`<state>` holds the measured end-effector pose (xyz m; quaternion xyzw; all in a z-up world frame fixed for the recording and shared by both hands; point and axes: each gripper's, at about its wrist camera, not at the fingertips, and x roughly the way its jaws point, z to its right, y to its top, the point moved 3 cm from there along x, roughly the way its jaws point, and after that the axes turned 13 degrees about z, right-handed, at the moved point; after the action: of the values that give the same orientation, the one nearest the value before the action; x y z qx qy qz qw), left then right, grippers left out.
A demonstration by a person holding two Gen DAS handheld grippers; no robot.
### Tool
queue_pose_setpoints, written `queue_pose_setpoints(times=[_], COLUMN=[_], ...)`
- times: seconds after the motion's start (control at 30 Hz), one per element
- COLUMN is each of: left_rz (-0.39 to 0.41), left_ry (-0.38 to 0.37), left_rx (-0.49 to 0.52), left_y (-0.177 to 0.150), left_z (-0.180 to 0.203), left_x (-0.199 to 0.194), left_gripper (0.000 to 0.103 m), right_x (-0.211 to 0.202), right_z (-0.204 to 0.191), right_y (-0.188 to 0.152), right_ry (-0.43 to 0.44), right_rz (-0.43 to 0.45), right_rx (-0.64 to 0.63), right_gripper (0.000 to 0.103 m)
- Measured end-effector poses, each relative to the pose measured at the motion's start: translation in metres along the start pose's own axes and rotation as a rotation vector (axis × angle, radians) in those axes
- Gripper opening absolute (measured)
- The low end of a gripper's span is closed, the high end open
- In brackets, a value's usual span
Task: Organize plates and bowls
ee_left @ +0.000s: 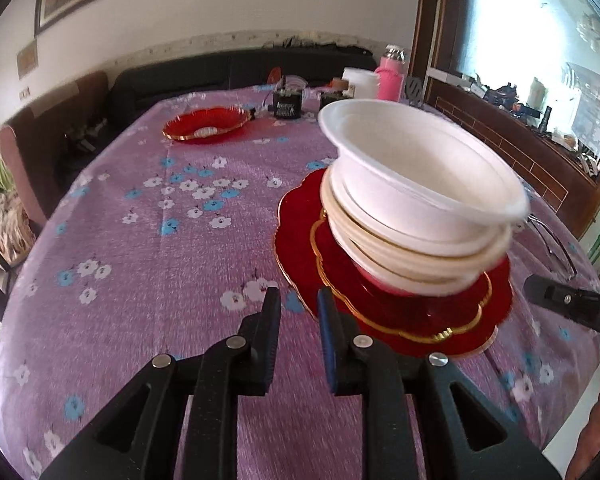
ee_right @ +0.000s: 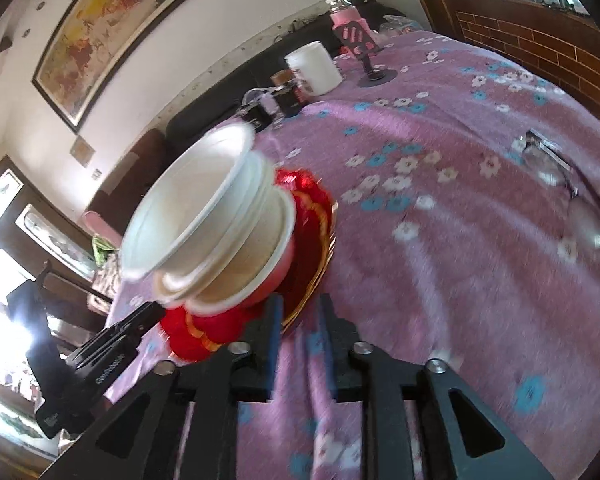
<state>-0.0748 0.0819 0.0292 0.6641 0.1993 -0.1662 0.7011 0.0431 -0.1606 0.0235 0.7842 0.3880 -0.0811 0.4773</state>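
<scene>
A stack of several white and cream bowls (ee_left: 420,208) stands on a red gold-rimmed plate (ee_left: 412,316) on the purple floral tablecloth; the stack shows in the right wrist view (ee_right: 220,224) on the same plate (ee_right: 312,232). A second red plate (ee_left: 206,124) lies far back left. My left gripper (ee_left: 299,300) is open and empty, just short of the plate's near-left edge. My right gripper (ee_right: 299,308) is open and empty at the plate's edge. The right gripper shows at the right edge of the left wrist view (ee_left: 572,306). The left gripper shows in the right wrist view (ee_right: 112,344).
At the table's far end stand a white cup (ee_left: 360,82), a pink bottle (ee_left: 390,76), small dark boxes (ee_left: 286,104) and a phone stand (ee_right: 364,52). A pair of glasses (ee_right: 568,196) lies right of the stack. A chair (ee_left: 24,160) stands at left.
</scene>
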Motion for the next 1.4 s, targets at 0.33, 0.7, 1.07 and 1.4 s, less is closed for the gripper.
queue_pose_setpoints(times=[0.33,0.7,1.07,1.4], left_rz=[0.020,0.187,0.158,0.122], left_ry=[0.017,0.073,0.174,0.125], left_rx=[0.030,0.028,0.078,0.027], left_y=[-0.034,-0.044,-0.046,-0.053], left_z=[0.017,0.020,0.005,-0.004], left_x=[-0.027,-0.085,-0.079,-0.076], left_gripper=[0.027,0.089,0.103,0.103], right_x=[-0.028,-0.073,-0.080,-0.078], right_z=[-0.021,-0.050,-0.037,-0.048], right_y=[-0.038,-0.067,-0.062,-0.072], right_ry=[-0.012,-0.105,-0.176,-0.195], right_rz=[0.038,0.254,0.317,0.308], right_rx=[-0.034,-0.143,-0.104,-0.162], right_gripper=[0.034,0.078,0.092,0.096])
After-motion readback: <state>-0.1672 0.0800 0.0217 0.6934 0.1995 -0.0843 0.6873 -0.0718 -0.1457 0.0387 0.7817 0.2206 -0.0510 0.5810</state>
